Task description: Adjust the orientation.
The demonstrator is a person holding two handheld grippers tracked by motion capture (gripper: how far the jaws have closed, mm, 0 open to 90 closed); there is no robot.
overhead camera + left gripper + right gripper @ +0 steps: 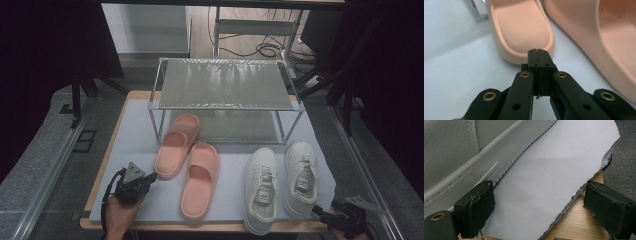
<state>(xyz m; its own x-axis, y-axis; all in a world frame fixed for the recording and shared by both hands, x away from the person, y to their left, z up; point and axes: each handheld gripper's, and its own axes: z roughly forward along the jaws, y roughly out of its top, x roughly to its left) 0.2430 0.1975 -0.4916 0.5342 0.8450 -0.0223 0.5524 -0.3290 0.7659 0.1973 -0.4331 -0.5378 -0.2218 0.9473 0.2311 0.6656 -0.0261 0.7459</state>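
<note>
So the left gripper is sitting with its 2 jaws pinched fully together on nothing, tips right up against the heel of the pink slide, whether they're actually touching it I can't tell, and the other pink slide is lying just off to that claw's right on the white mat. The right gripper is hanging released at the mat's near corner, jaws spread wide and holding nothing, with the side of a white sneaker just ahead of its left jaw. The metal rack is standing well beyond both claws.
</note>
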